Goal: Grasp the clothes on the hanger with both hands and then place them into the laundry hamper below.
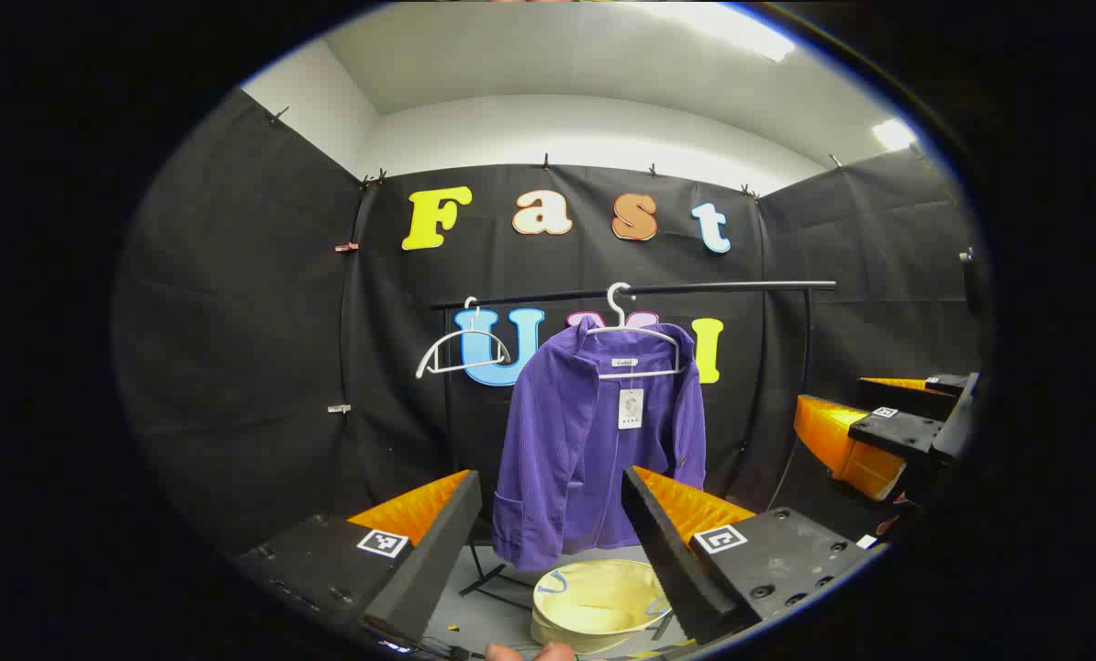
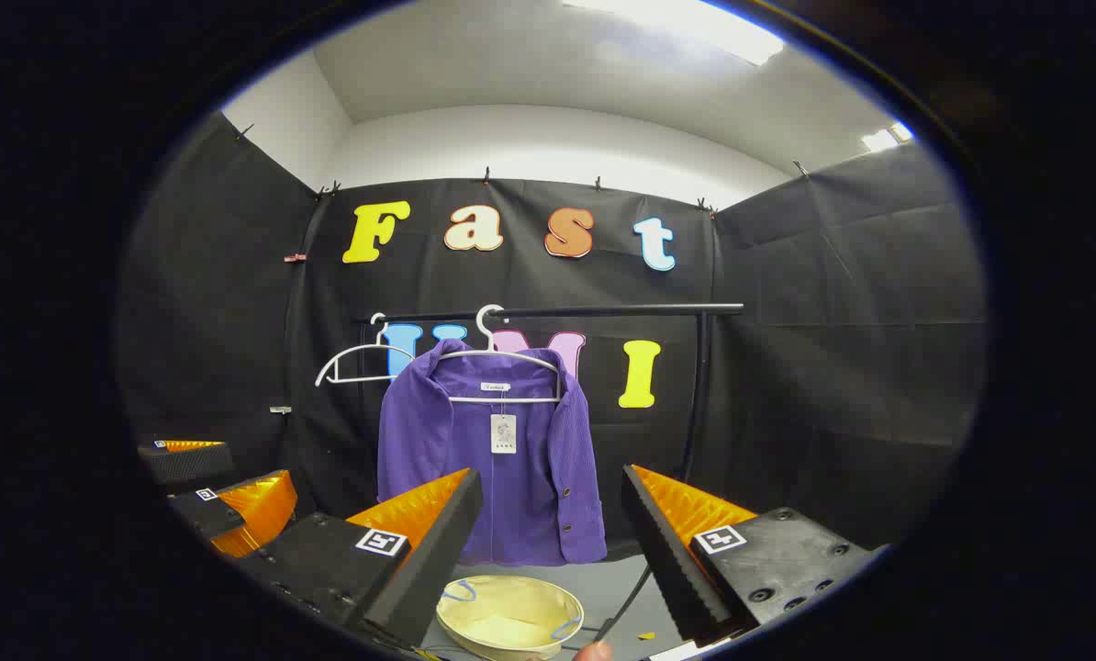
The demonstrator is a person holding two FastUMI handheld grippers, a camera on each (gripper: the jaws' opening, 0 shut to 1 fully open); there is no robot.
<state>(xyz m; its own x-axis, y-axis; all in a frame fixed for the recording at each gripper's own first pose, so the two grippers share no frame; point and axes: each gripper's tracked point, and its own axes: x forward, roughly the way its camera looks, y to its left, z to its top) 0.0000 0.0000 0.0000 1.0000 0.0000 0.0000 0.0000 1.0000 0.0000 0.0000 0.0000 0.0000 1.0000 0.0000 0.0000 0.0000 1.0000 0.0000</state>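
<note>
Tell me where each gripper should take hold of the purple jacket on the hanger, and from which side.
Probably the shoulders. The purple jacket hangs open-fronted on a white hanger, facing both open grippers. Bring the left gripper straight in on the shoulder on its own side, the right gripper on the other, then lift the cloth clear of the hanger's arms. The hamper sits directly below.

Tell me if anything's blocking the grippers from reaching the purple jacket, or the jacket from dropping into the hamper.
Nothing visible is in the way. Both grippers, left and right, are open with clear space ahead to the purple jacket on its white hanger. The yellow hamper sits open on the floor below. The empty hanger hangs off to the side.
</note>
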